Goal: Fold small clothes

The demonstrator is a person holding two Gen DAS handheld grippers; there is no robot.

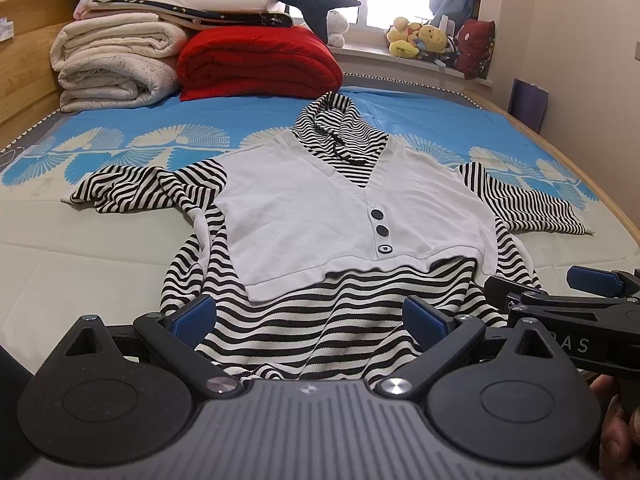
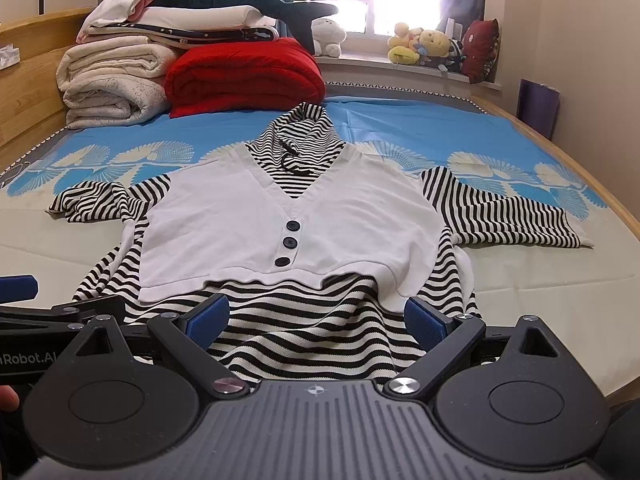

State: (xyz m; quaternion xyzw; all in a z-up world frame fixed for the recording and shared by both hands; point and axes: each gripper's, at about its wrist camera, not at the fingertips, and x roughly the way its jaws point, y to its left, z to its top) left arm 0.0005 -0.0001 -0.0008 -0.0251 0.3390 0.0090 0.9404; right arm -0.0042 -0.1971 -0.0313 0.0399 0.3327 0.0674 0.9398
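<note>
A small hooded top (image 1: 296, 216) (image 2: 280, 220) lies face up on the bed, with a white buttoned vest panel over black-and-white stripes. Its hood points away and both striped sleeves spread sideways. The striped hem (image 1: 304, 336) (image 2: 312, 340) bunches up at the near end. My left gripper (image 1: 310, 320) stands open just above that hem, its blue pads on either side of the cloth. My right gripper (image 2: 318, 318) is open too, at the hem's right part. Each gripper shows at the edge of the other's view, the two close side by side.
Folded white blankets (image 1: 112, 64) and a red quilt (image 1: 256, 60) are stacked at the bed's far left. Plush toys (image 2: 428, 46) sit on the windowsill. A wooden bed frame (image 2: 600, 184) runs along the right. A purple bag (image 2: 538, 106) leans on the wall.
</note>
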